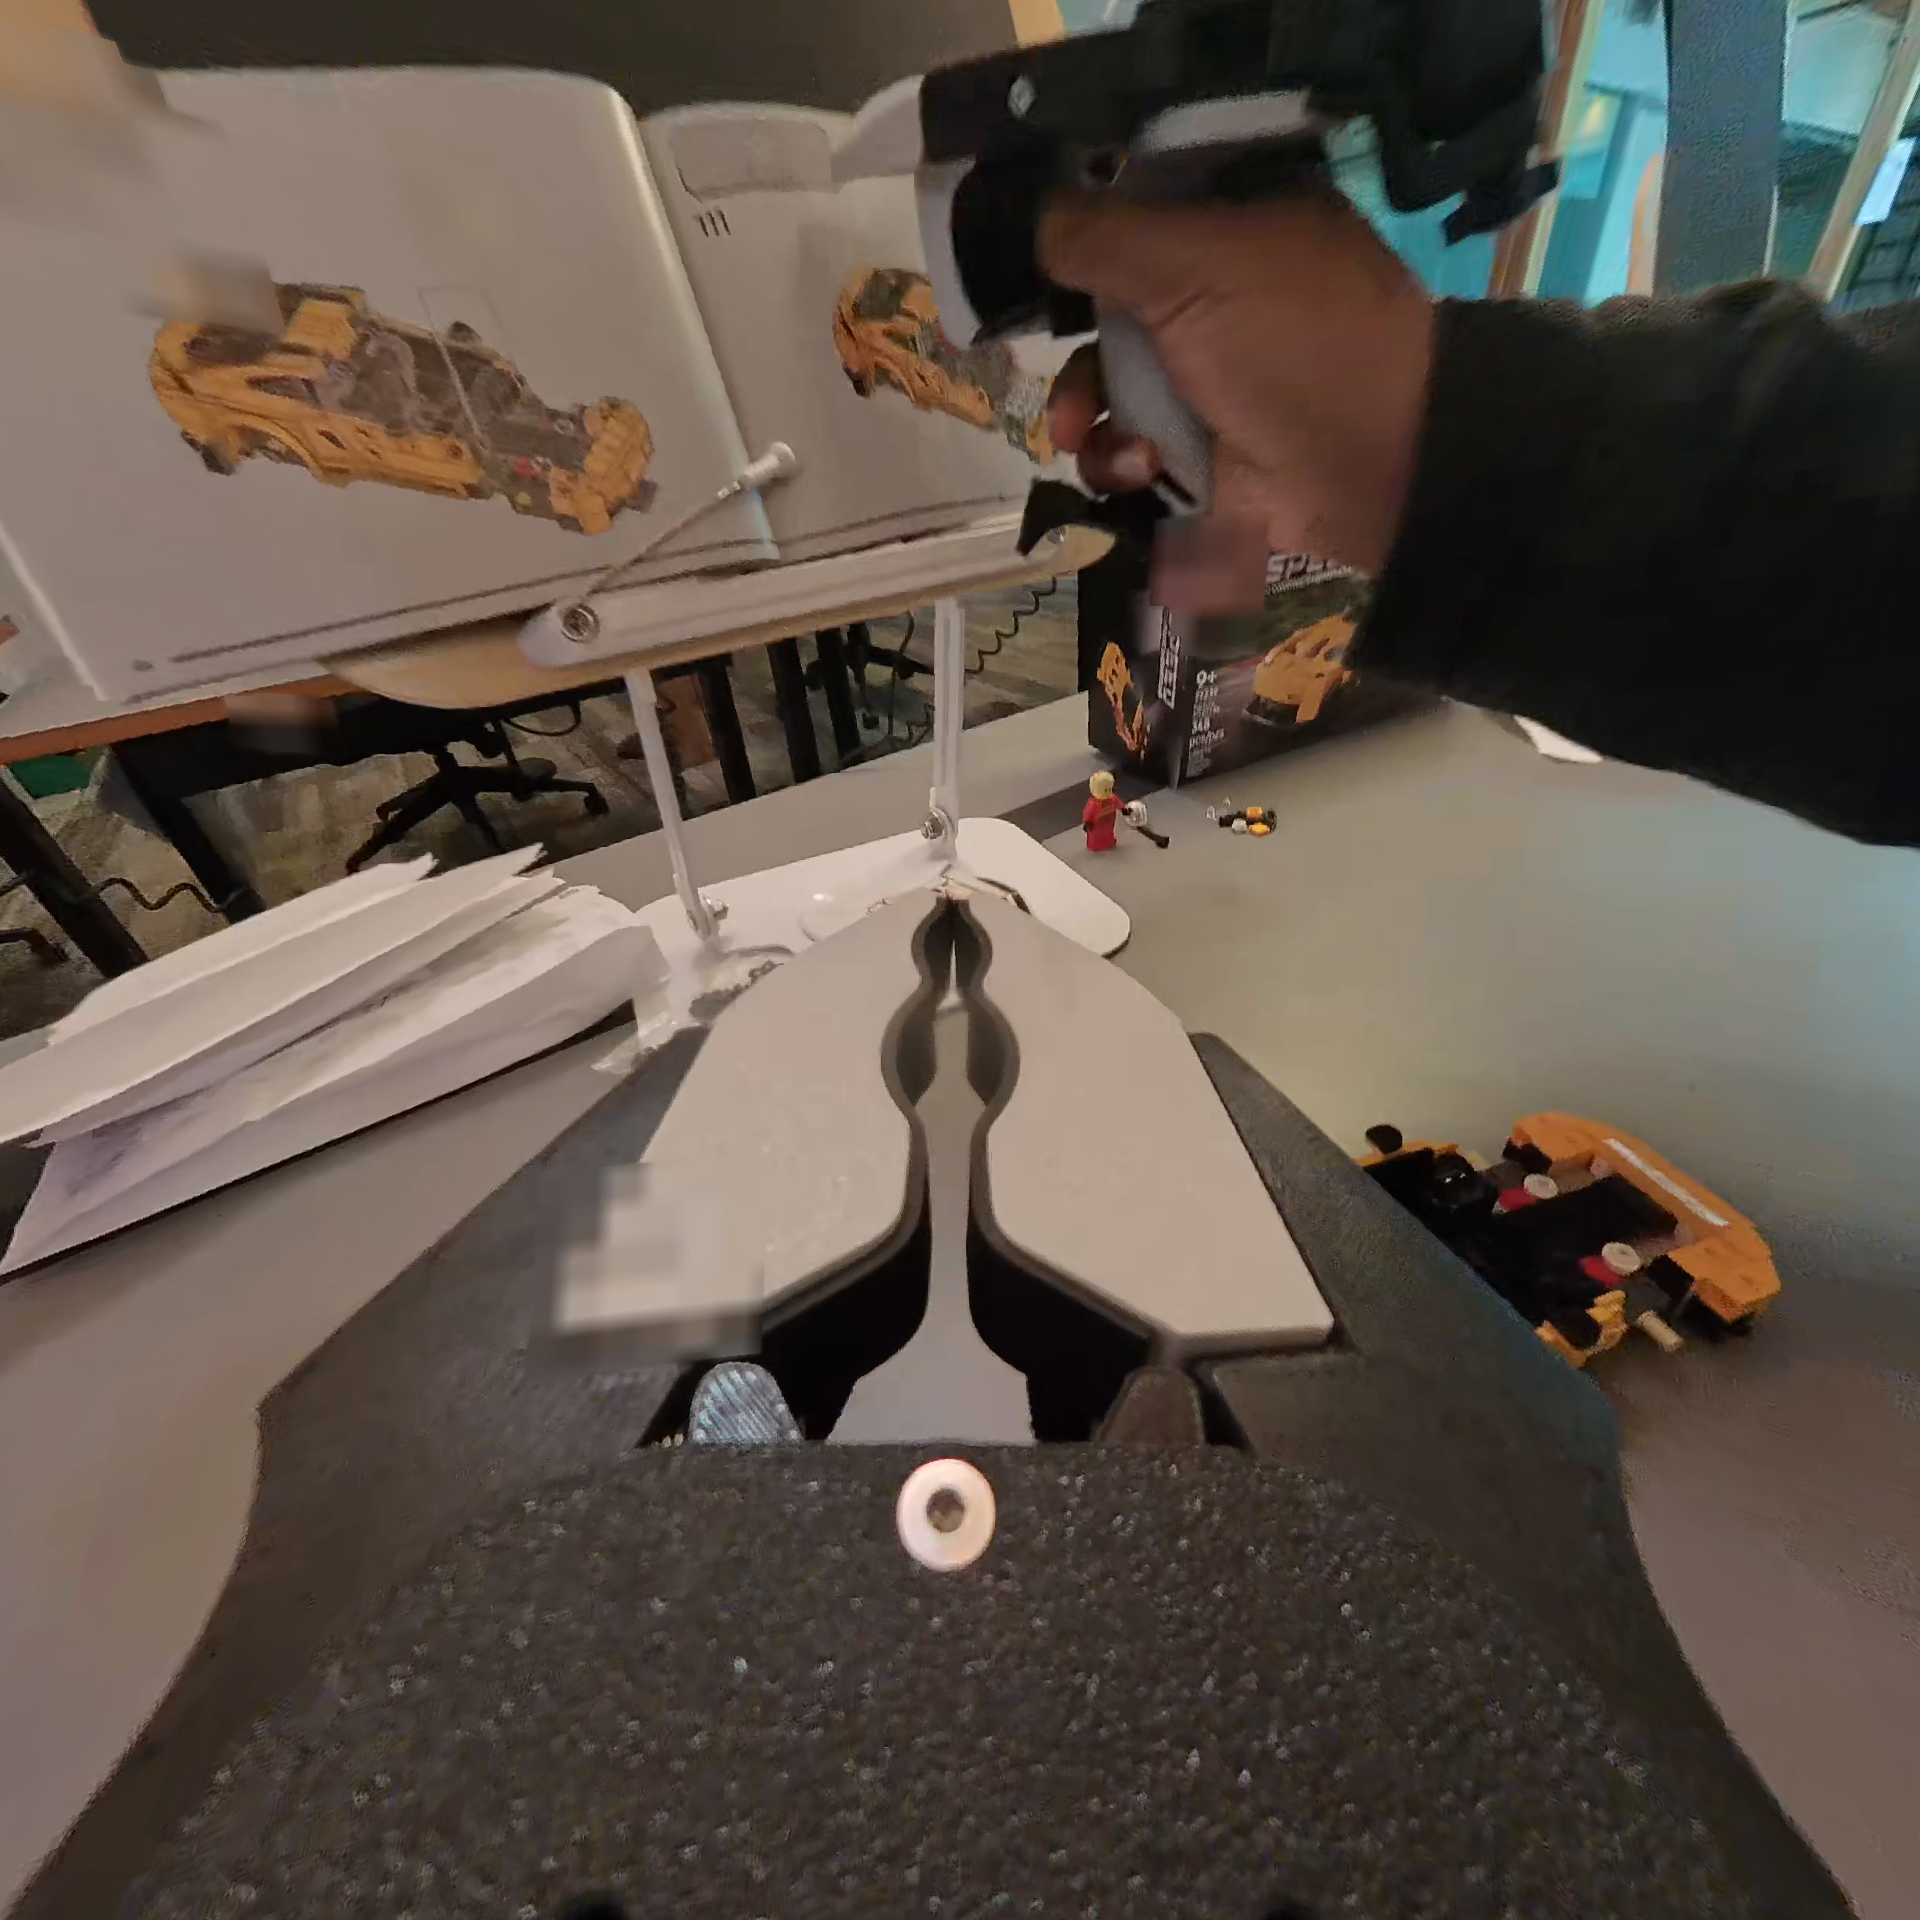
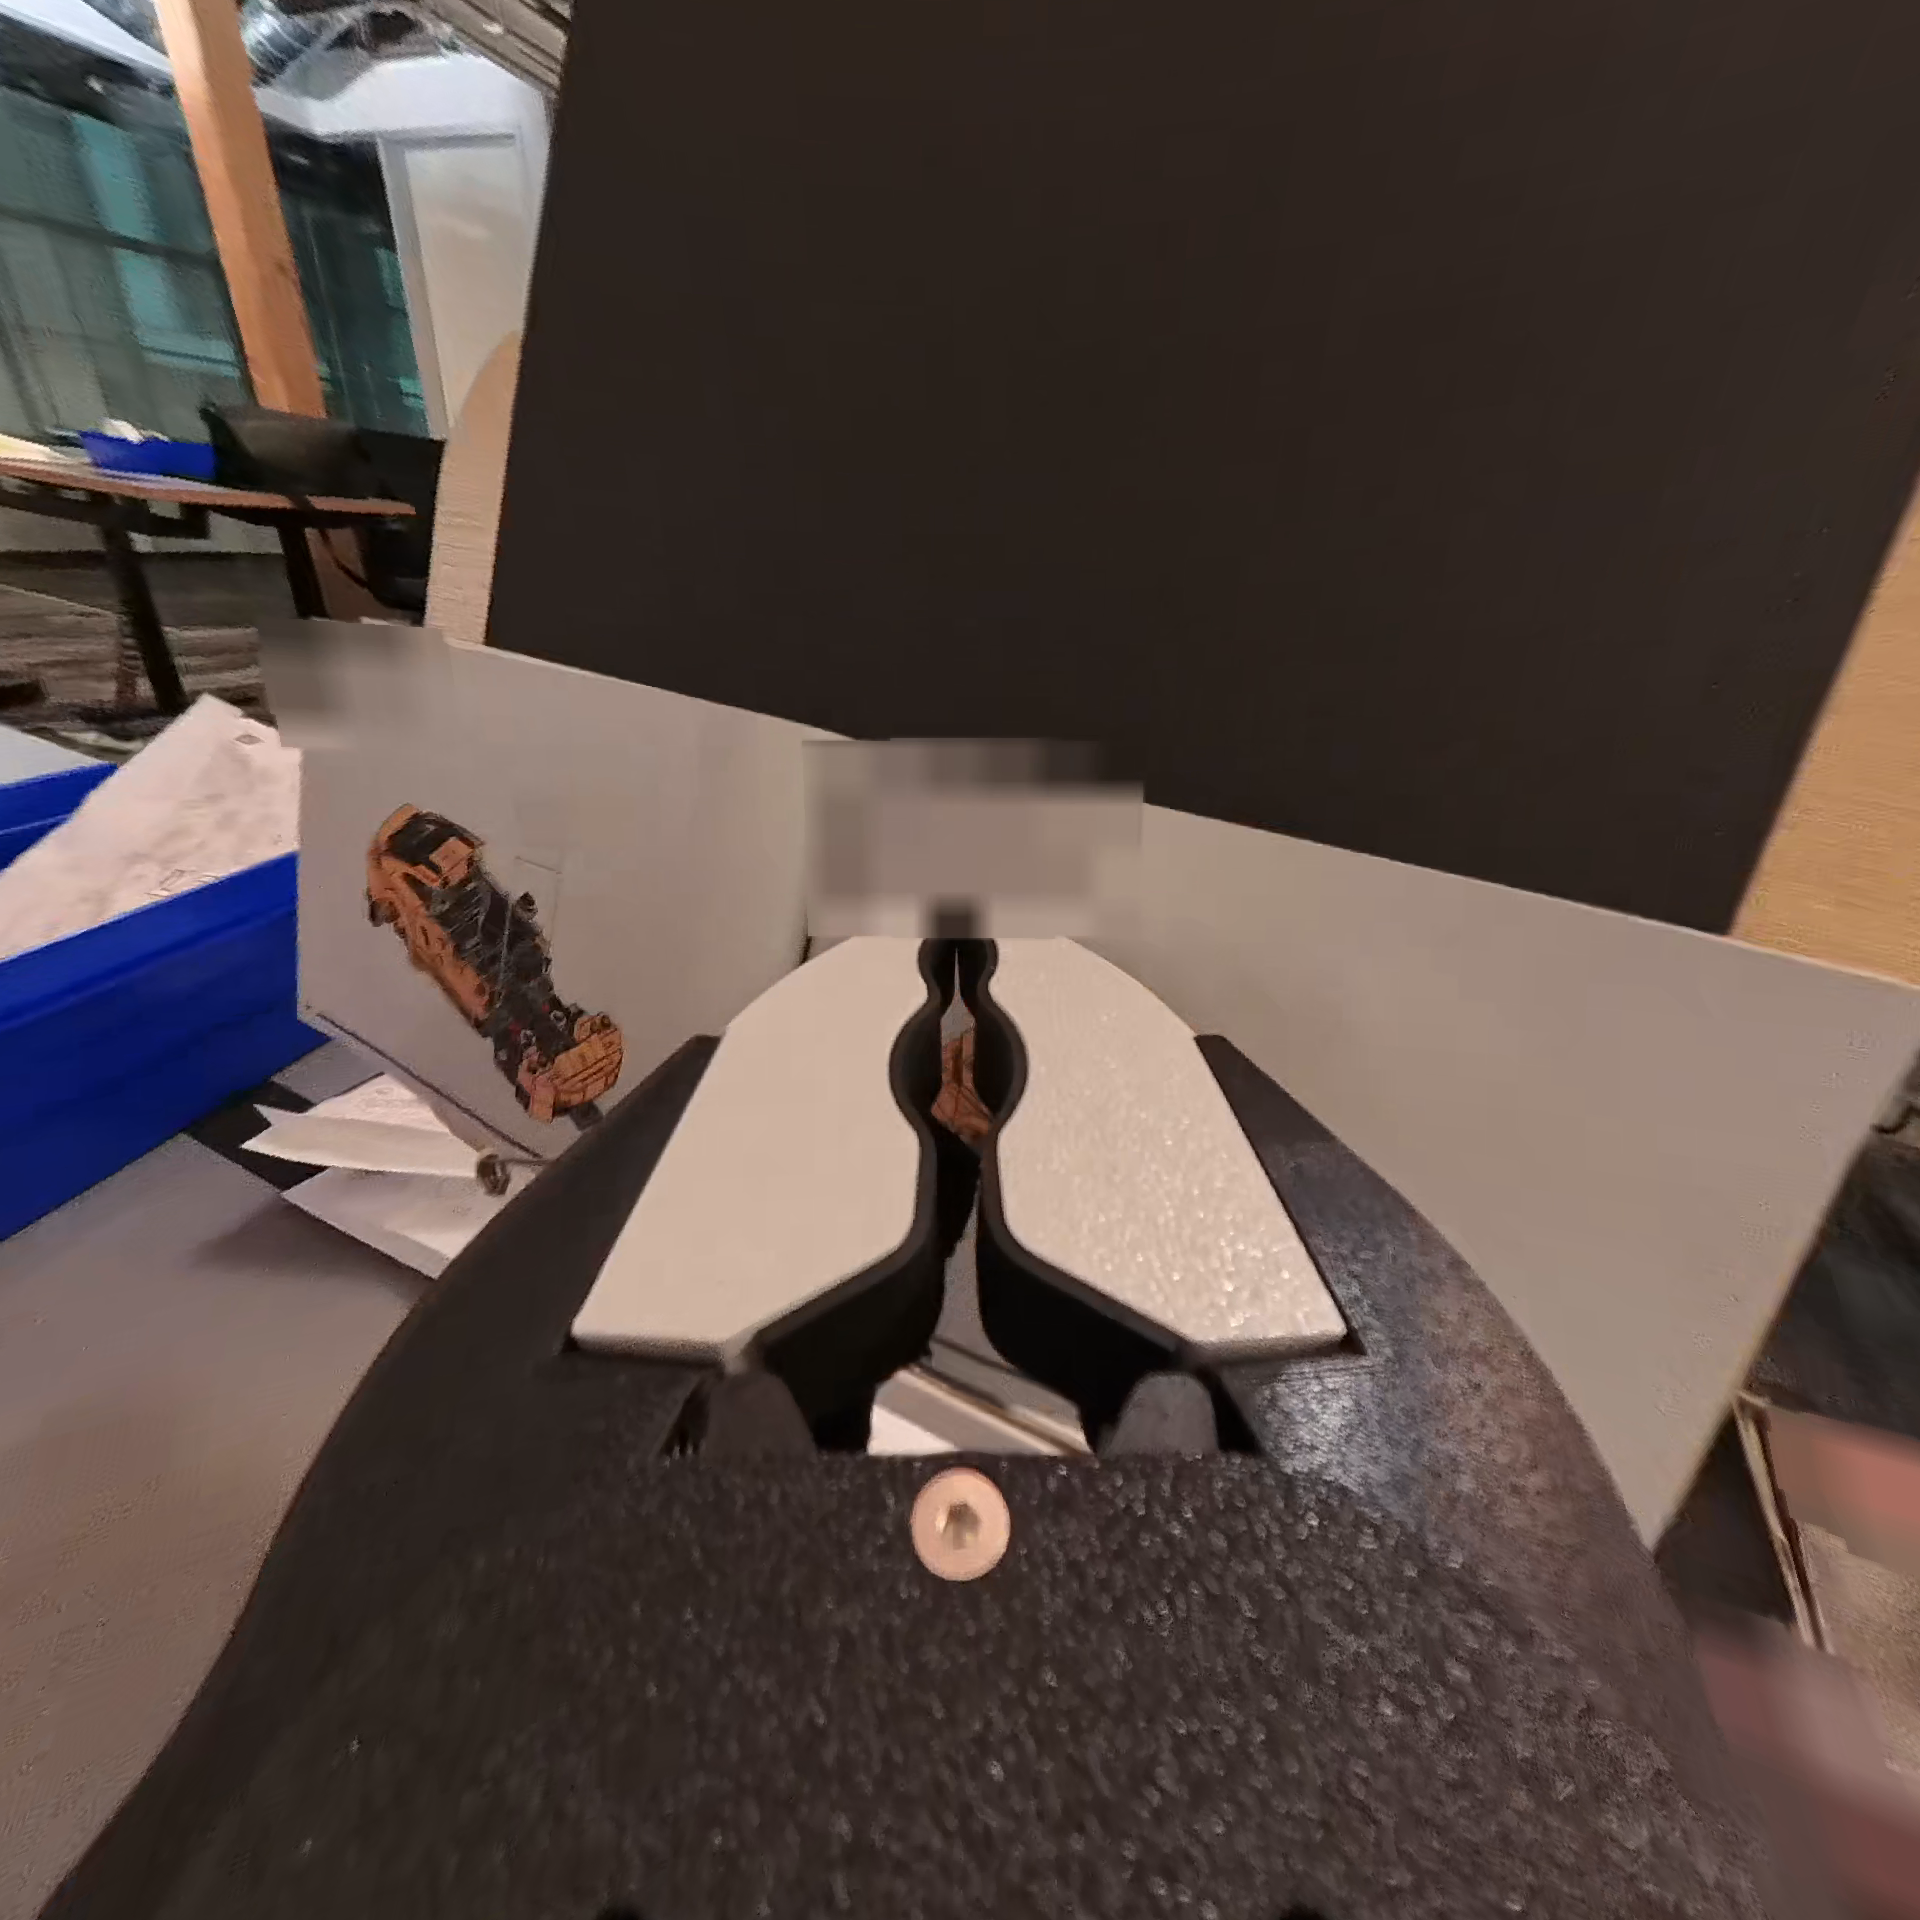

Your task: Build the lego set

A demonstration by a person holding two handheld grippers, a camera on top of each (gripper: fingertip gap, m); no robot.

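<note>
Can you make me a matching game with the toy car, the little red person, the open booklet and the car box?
Things:
1. orange Lego car
2. red minifigure
3. instruction booklet
4. Lego box

Places:
A. propped open on the white stand
B. standing upright on the grey table, in front of the box
C. at the far edge of the table, under the sleeve
D. lying on the table to the right of the left tool

Pairs: 1-D, 2-B, 3-A, 4-C

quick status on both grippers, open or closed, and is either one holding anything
Left gripper: closed, nothing between its grey fingers, above the grey table.
Right gripper: closed, tips at the open white instruction booklet; a grip cannot be told.
</note>
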